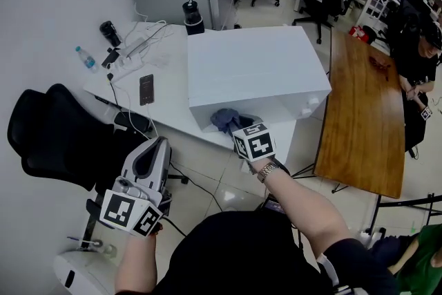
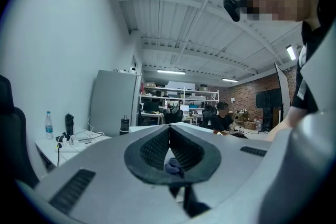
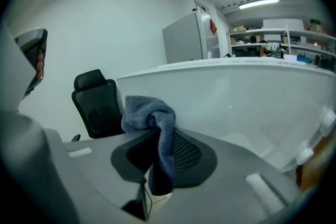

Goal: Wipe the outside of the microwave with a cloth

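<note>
Right hand-held gripper (image 3: 160, 150), clamped on the blue-grey cloth (image 3: 148, 114), holds it against the near face of the white microwave (image 1: 255, 69) on the table (image 1: 168, 109), so wiping seems under way; next, a steady sideways sweep keeping contact.

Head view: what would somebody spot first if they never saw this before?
The big white microwave on the white table stands out most. Right at its front face, the right gripper pinches a crumpled blue cloth. Down at the left, the left gripper hangs shut and empty beside a black chair.
</note>
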`<action>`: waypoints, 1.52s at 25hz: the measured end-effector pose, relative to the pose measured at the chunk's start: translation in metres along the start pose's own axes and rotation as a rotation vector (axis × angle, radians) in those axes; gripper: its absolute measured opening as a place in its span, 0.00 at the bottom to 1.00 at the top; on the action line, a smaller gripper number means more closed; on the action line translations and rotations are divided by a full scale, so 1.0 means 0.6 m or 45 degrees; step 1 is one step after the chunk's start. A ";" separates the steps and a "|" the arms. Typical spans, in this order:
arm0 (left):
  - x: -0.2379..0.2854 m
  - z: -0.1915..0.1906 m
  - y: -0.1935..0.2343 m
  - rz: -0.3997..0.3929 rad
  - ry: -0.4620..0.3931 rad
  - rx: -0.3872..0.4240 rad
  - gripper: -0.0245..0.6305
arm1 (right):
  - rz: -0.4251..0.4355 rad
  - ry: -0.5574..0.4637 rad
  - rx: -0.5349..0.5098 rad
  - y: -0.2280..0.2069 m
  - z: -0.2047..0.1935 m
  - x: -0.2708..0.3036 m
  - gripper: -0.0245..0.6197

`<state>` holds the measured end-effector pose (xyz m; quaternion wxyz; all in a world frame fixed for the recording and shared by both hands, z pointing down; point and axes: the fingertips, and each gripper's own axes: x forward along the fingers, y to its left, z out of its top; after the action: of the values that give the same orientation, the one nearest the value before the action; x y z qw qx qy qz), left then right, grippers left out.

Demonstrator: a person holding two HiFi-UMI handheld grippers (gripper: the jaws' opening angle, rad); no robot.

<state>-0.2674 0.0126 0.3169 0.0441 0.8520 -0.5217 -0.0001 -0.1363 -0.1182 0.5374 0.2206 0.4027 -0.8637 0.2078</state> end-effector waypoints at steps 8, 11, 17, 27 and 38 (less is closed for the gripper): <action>0.042 0.007 -0.033 -0.064 0.002 -0.001 0.04 | -0.080 -0.003 0.021 -0.067 -0.007 -0.041 0.14; 0.062 0.012 -0.050 -0.081 -0.001 0.001 0.04 | -0.104 -0.002 0.030 -0.097 -0.009 -0.060 0.14; 0.102 0.015 -0.100 -0.111 0.010 0.001 0.04 | -0.137 0.001 0.049 -0.159 -0.017 -0.101 0.14; 0.158 0.015 -0.175 -0.119 0.032 0.003 0.04 | -0.196 -0.016 0.106 -0.261 -0.035 -0.160 0.14; 0.199 0.009 -0.257 -0.111 0.055 0.013 0.04 | -0.251 -0.032 0.157 -0.365 -0.065 -0.229 0.14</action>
<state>-0.0763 -0.0241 0.3053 0.0511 0.8739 -0.4831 0.0191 0.1239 -0.1429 0.5335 0.2038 0.5012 -0.8082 0.2328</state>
